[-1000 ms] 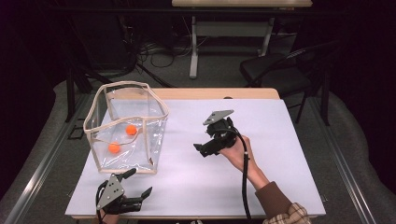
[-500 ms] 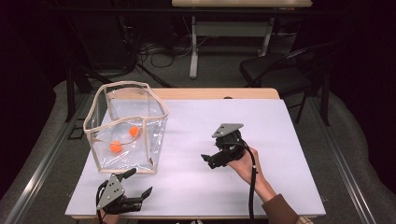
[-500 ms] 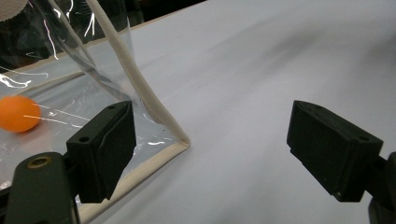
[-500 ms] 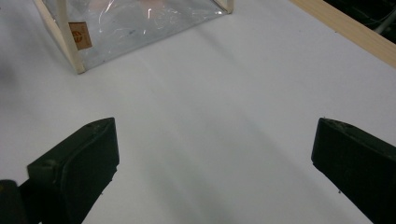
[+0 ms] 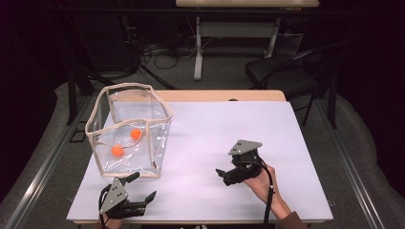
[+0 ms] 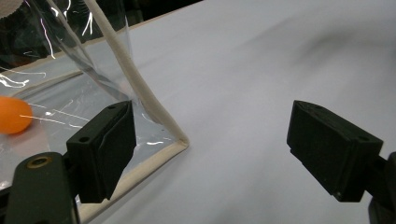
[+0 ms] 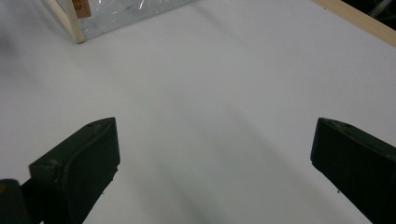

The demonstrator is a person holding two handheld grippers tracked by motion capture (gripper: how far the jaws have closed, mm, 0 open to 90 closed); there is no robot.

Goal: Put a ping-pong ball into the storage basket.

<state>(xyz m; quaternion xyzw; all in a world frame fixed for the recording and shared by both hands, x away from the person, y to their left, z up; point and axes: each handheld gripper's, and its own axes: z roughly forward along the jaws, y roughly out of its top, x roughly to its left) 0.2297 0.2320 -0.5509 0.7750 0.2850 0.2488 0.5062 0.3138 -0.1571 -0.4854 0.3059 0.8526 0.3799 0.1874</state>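
The left gripper (image 6: 210,144) has its two black jaws spread wide apart with nothing between them; in the left gripper view one jaw sits just beside the near bottom corner of a clear plastic bin (image 6: 140,93), whose cream-coloured edging runs down the corner and along the base, while the other jaw hangs over bare white table (image 6: 261,65). Through the bin's wall in that view an orange ball (image 6: 13,114) rests on the bin floor. The right gripper (image 7: 210,168) also holds its jaws far apart and empty, over plain white tabletop, with a bottom corner of the bin at the upper left of the right gripper view. In the high view the left gripper (image 5: 141,188) lies at the near edge of the table, just in front of the bin (image 5: 157,143), pointing away from it along the table edge. The right gripper (image 5: 220,172), held by the person's right hand (image 5: 260,179), is well to the right of the bin, its jaws pointing towards it, a grey three-cornered plate on its top and a black cable trailing back past the wrist. The bin stands upright and open-topped, and holds two orange balls: one (image 5: 117,150) near its front left, a second ball (image 5: 136,133) a little further back and to the right, near each other but apart.
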